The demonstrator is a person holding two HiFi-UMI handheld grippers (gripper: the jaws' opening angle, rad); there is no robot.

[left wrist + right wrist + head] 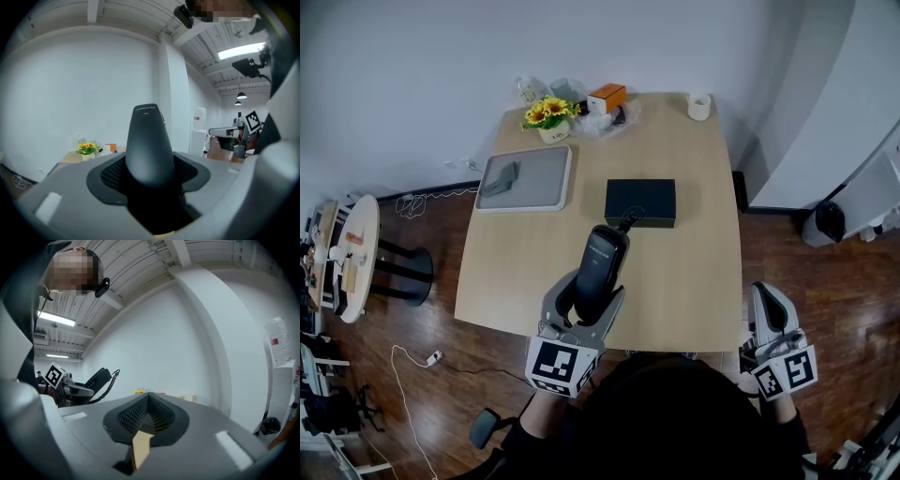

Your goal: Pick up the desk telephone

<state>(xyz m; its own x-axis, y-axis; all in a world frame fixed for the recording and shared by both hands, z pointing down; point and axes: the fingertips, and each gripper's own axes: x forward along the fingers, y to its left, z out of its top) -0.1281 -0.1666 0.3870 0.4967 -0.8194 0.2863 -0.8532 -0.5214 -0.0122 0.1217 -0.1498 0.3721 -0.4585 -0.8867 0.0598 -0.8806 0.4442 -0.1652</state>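
Left gripper clamps the handset aloft, pickup apparently complete, base remaining tabled; right gripper closed, empty.

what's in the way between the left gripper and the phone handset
Nothing visible is: the left gripper is shut on the handset, holding it above the table, with its coiled cord running back to the black base.

handset black | tray grey | flowers yellow | box apparently orange | table tan
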